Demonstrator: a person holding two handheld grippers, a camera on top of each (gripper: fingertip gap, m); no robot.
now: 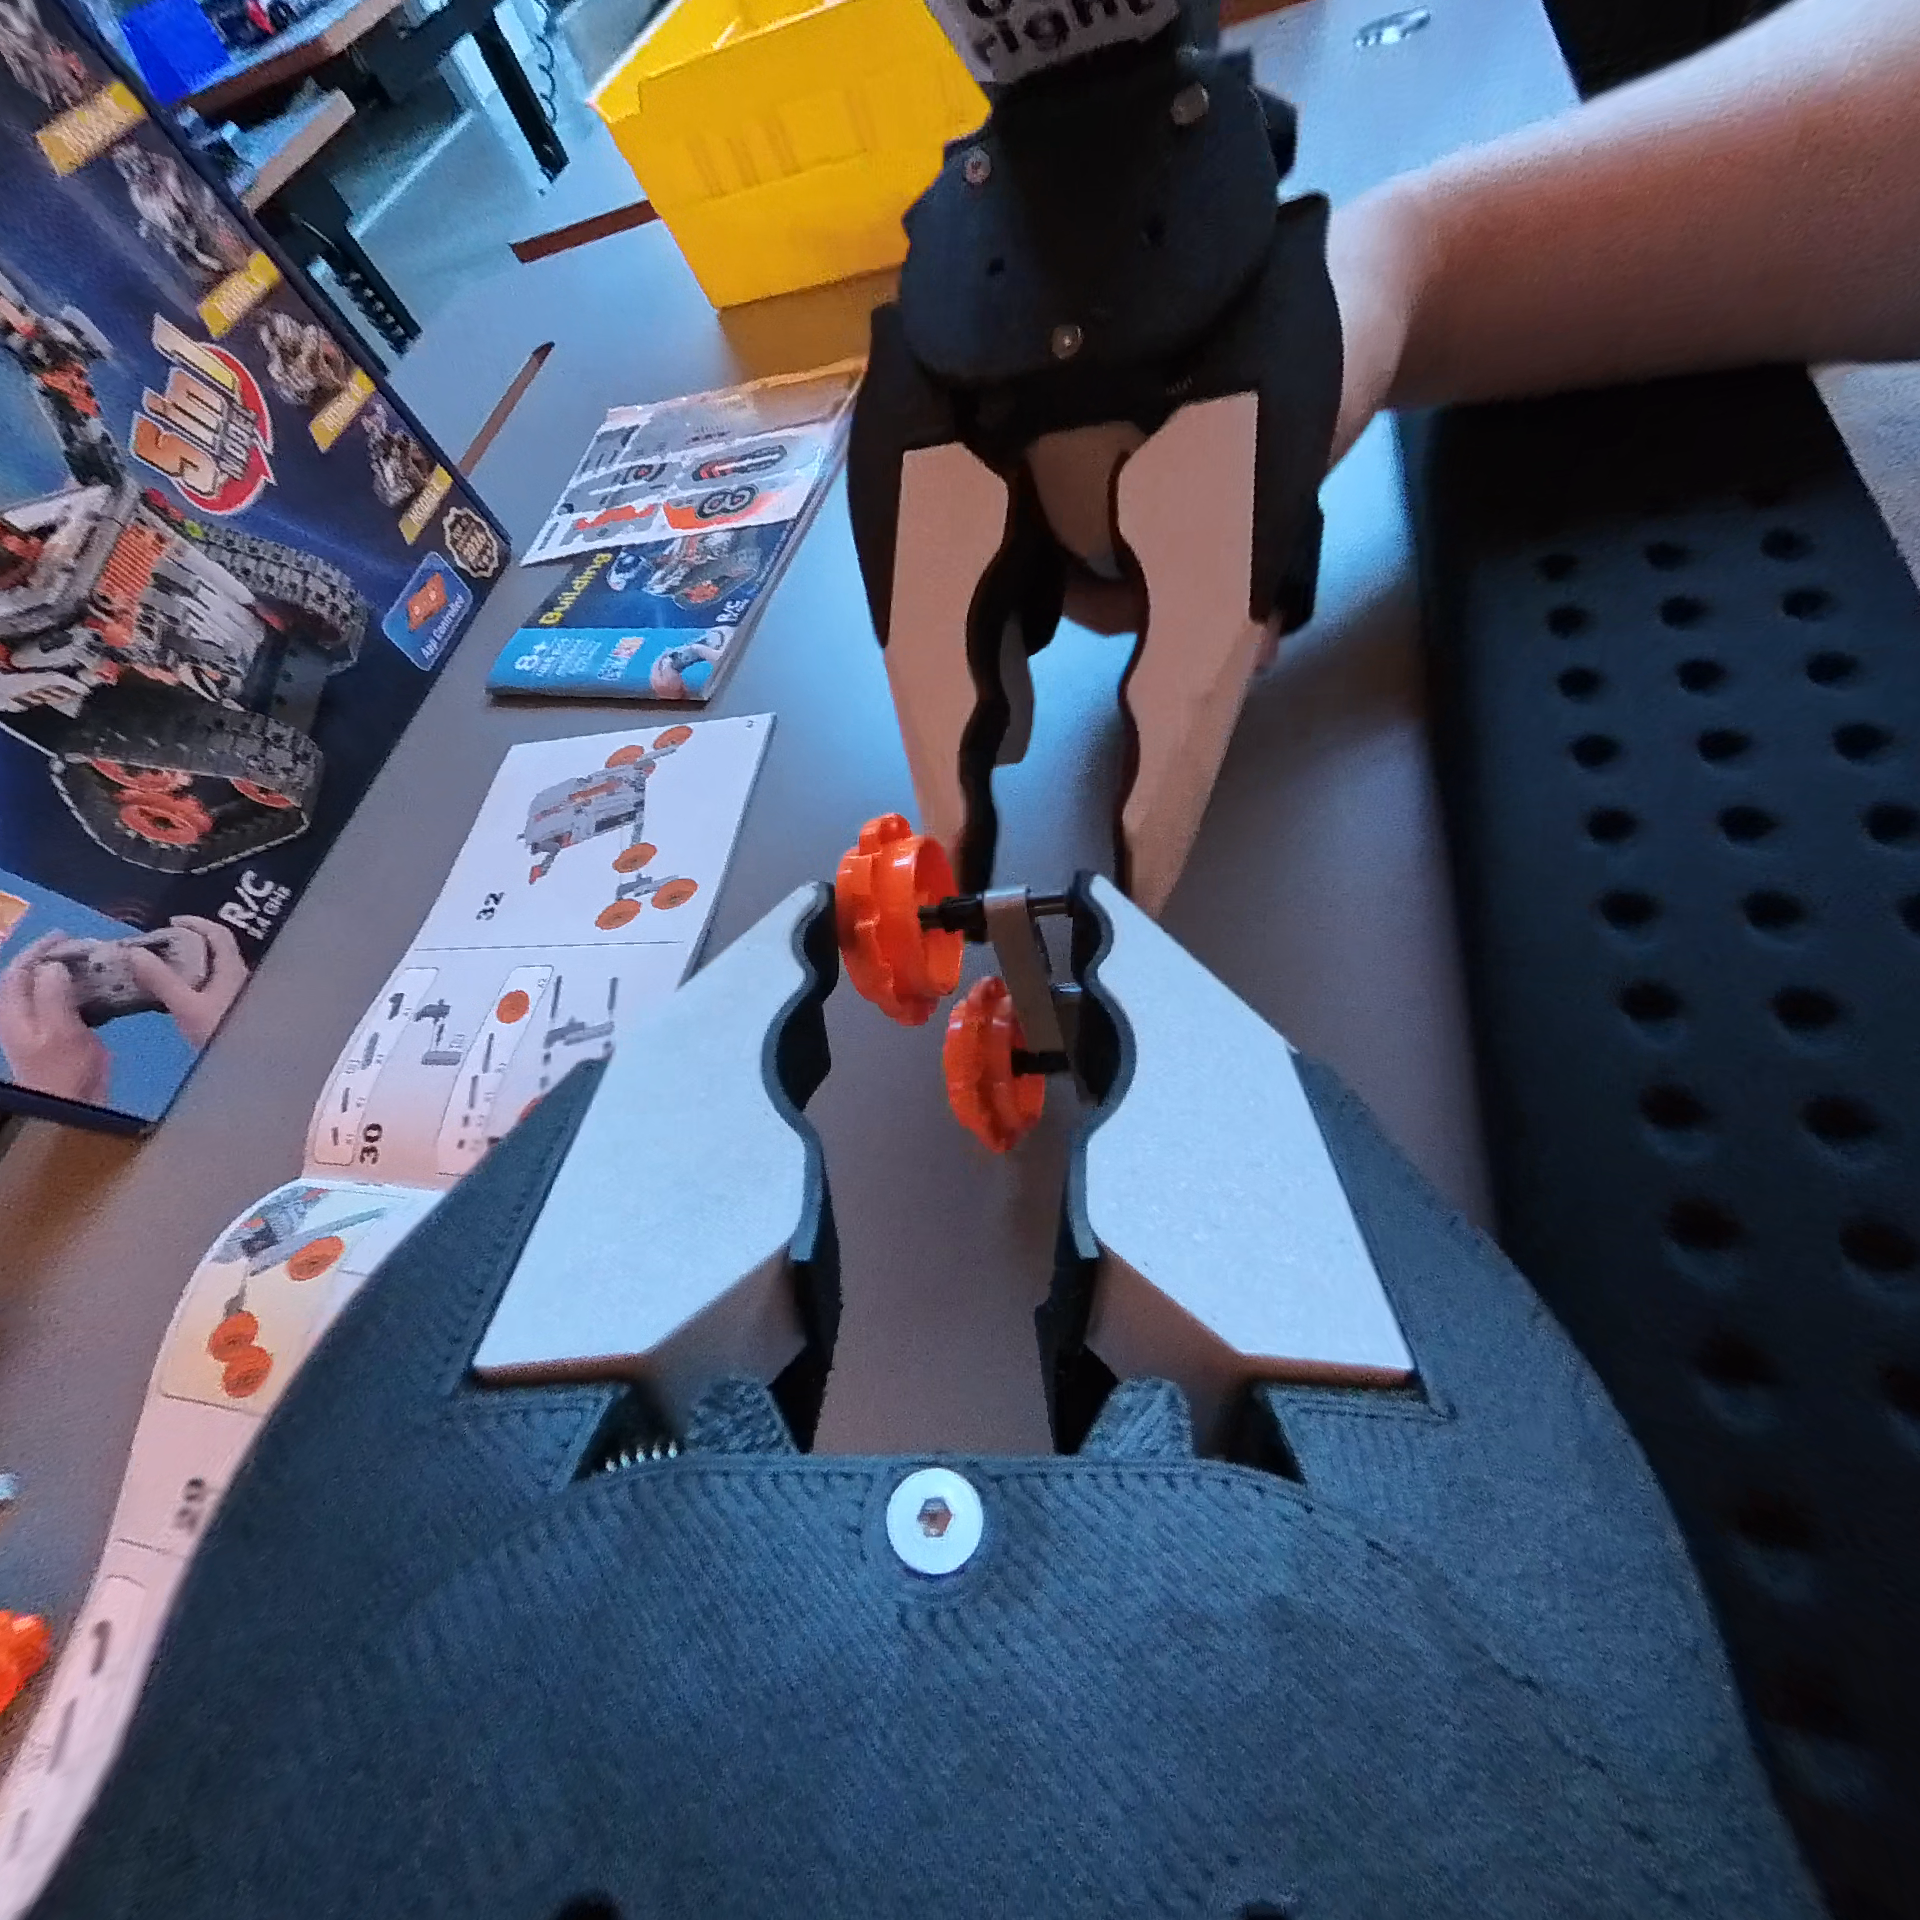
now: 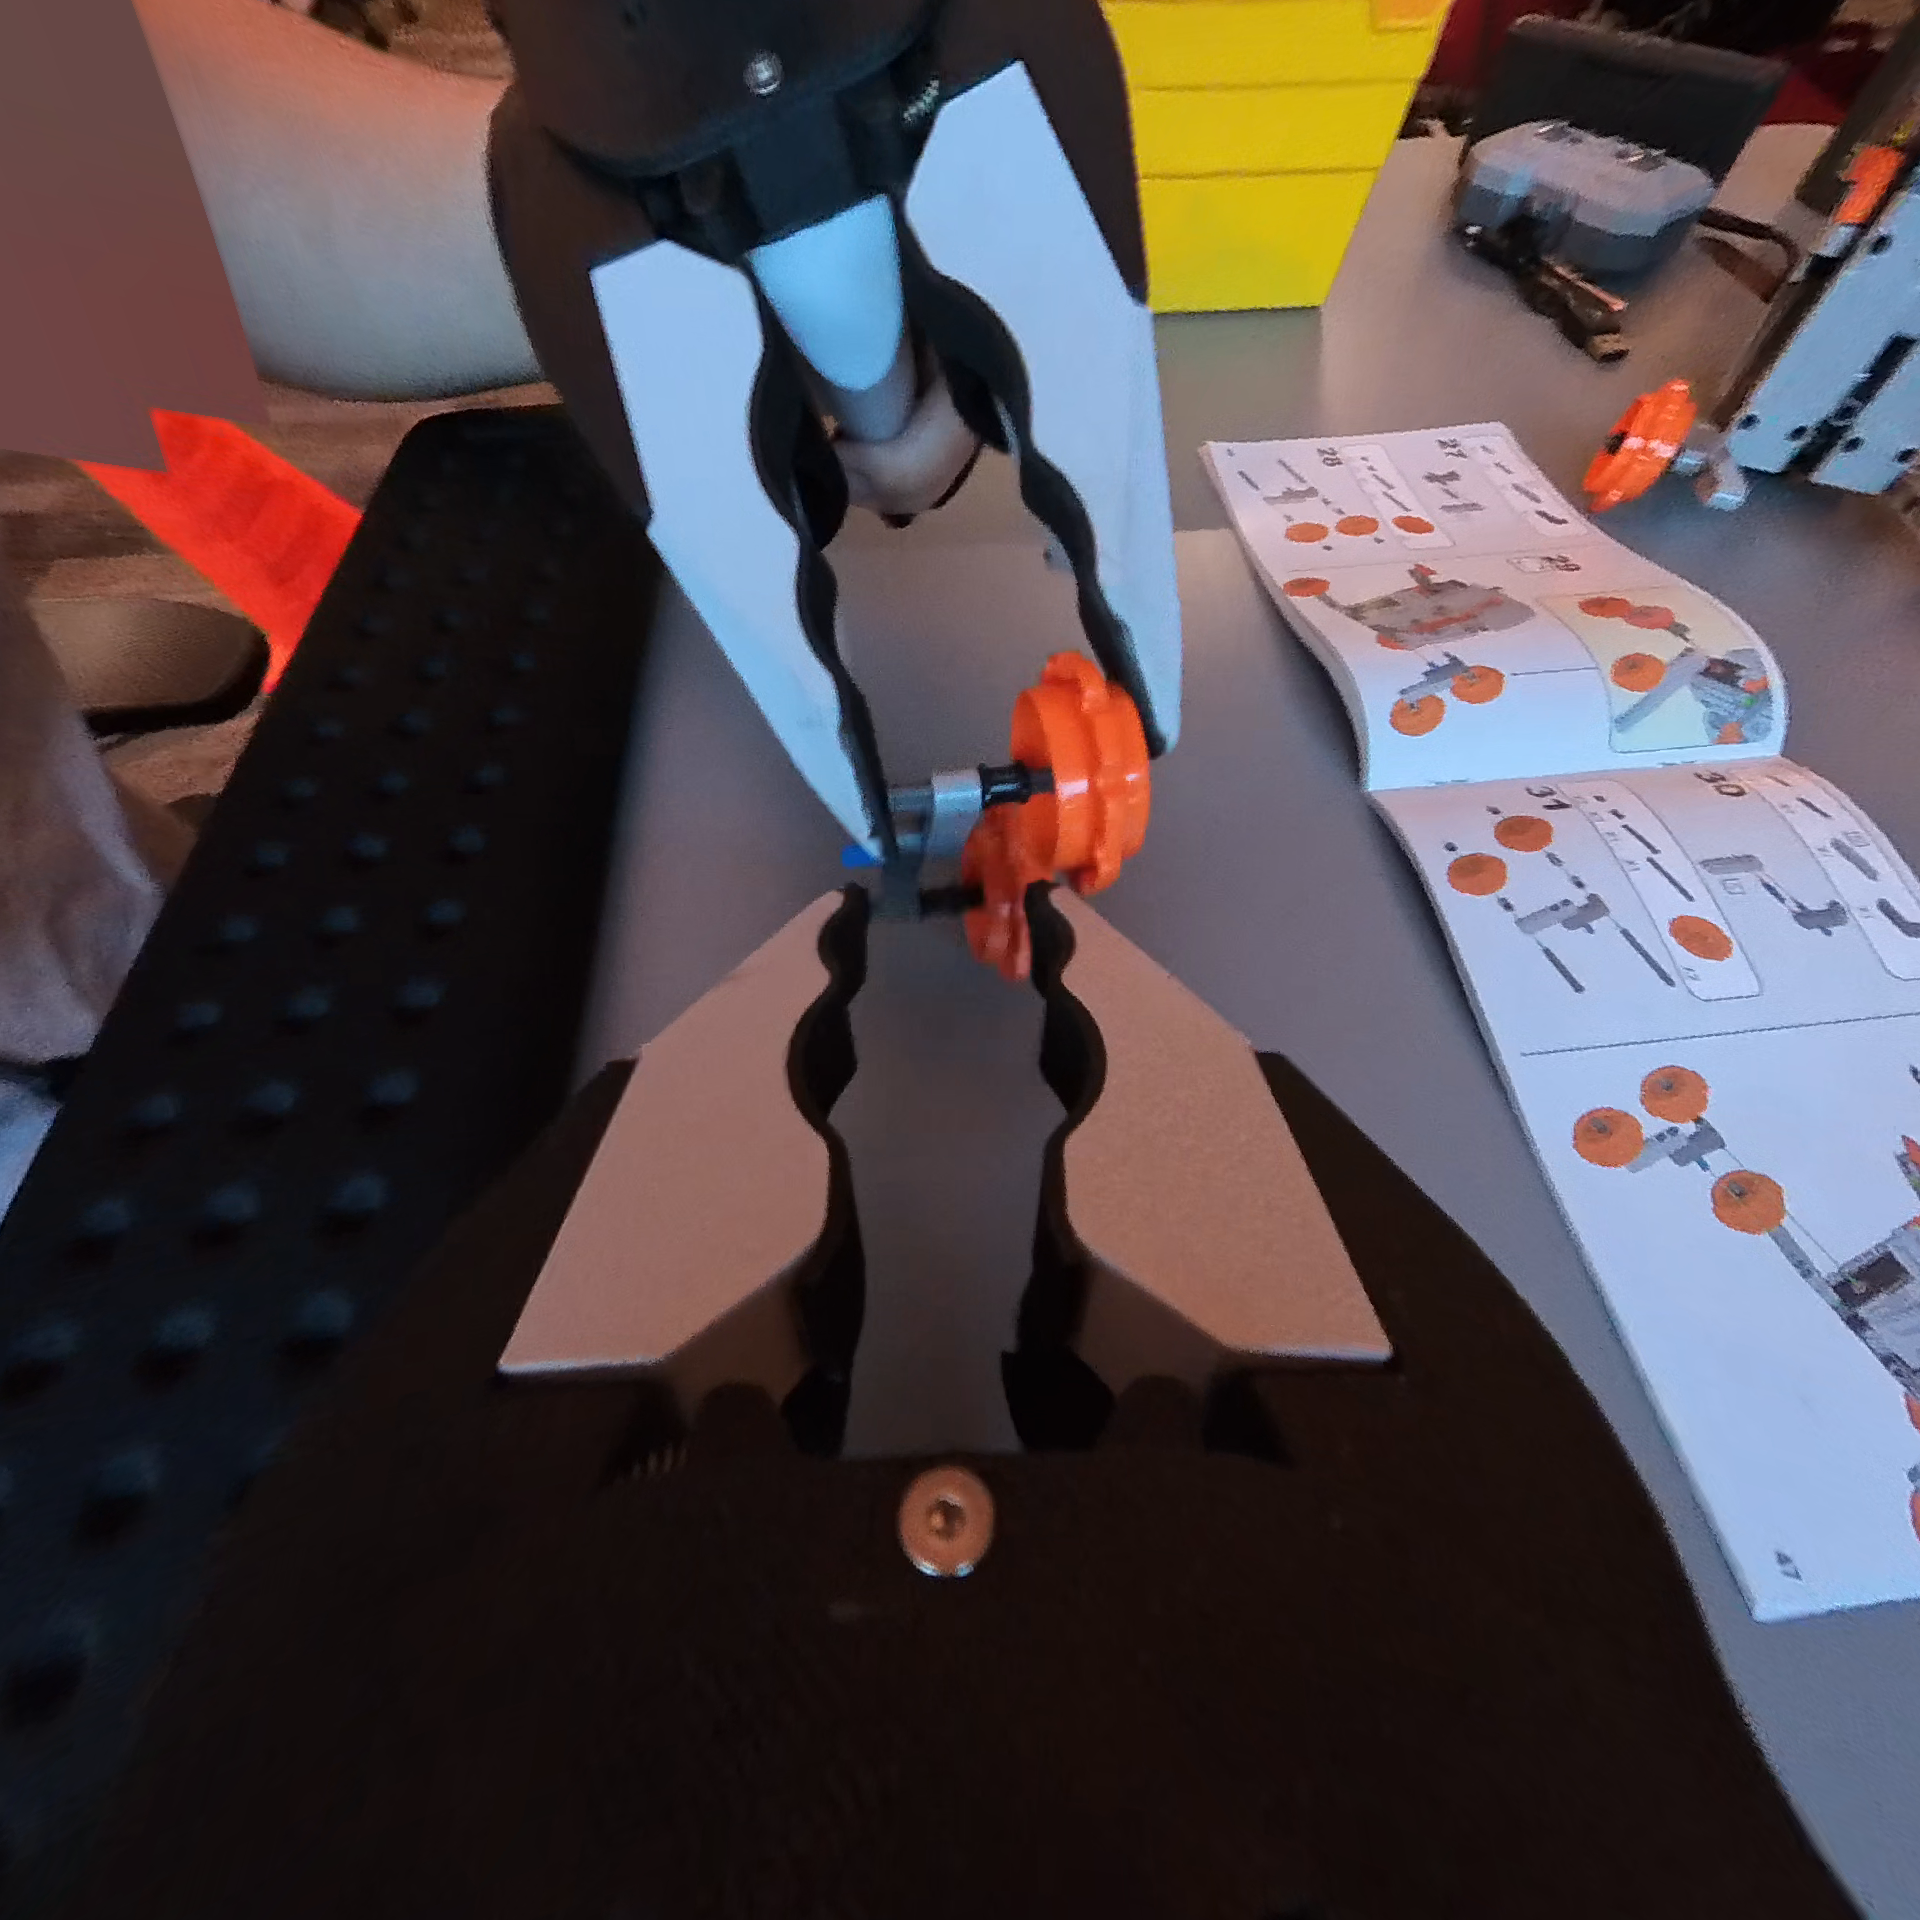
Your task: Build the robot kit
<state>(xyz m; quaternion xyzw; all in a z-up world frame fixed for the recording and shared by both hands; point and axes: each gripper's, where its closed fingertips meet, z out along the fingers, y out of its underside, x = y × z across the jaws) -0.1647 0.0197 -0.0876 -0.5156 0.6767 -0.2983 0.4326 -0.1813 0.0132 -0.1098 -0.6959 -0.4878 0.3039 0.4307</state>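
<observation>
A small wheel assembly, two orange wheels (image 1: 894,920) on black axles through a grey beam (image 1: 1023,966), hangs above the grey table (image 1: 1299,727). My left gripper (image 1: 951,904) is shut on it: one tip presses the upper wheel and the other the axle end. In the right wrist view the left gripper (image 2: 1013,779) comes in from above with the assembly (image 2: 1081,774) in it. My right gripper (image 2: 948,896) is open, its tips level with the lower wheel (image 2: 997,914). In the left wrist view the right gripper (image 1: 1065,883) sits just behind the upper axle.
An open instruction manual (image 2: 1621,935) lies on the table, with a booklet (image 1: 665,561) and the toy box (image 1: 187,582). A yellow bin (image 1: 790,156) stands at the back. A black perforated panel (image 1: 1683,831) borders the table. A part-built grey model (image 2: 1839,343) and a grey unit (image 2: 1579,197) sit nearby. Only a small space, under 4 cm, lies between the two pairs of fingers.
</observation>
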